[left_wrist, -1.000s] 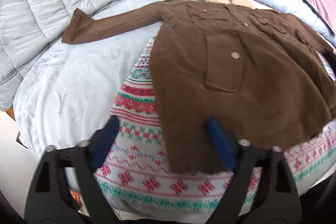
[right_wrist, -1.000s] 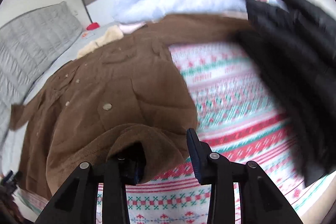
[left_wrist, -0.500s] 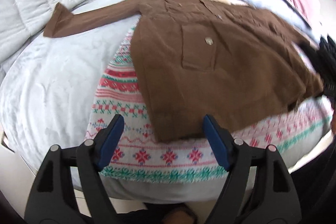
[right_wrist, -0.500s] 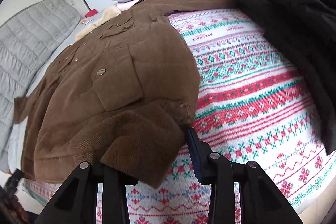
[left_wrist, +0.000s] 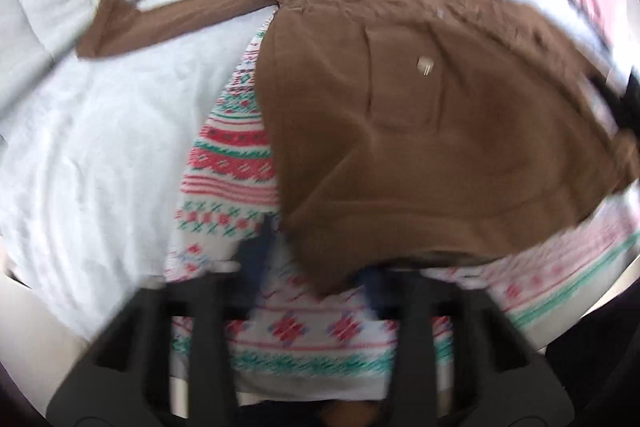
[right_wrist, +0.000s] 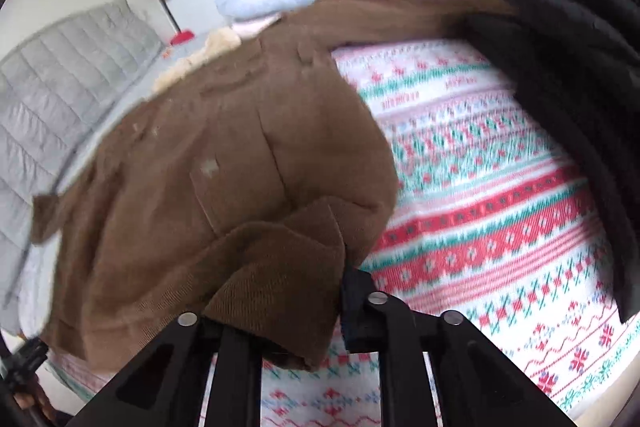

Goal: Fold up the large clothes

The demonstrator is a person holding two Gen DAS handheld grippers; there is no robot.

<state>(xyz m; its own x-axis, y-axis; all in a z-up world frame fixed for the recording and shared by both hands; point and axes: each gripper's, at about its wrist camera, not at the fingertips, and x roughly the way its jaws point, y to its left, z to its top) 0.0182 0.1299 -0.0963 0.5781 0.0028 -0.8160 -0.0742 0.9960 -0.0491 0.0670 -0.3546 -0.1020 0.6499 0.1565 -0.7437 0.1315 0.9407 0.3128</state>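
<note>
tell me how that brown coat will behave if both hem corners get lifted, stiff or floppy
Likely floppy: the brown coat already creases and bunches where the right gripper pinches its hem. Probably fairly heavy for its size, since the cloth looks thick. The outstretched sleeve would probably trail and drag over the grey bedcover.

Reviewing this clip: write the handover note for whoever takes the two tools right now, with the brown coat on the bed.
Left tool: jaws have just been closing around the near hem corner of the brown corduroy coat; blur hides whether the pads grip.
Right tool: shut on the coat's other hem corner, which is bunched and lifted; its jaws have just closed.
Coat lies front-up on the red, green and white patterned knit blanket, one sleeve stretched over the pale grey sheet.
Done: both hem corners reached.
Left: confirm the left grip, fold the coat.
</note>
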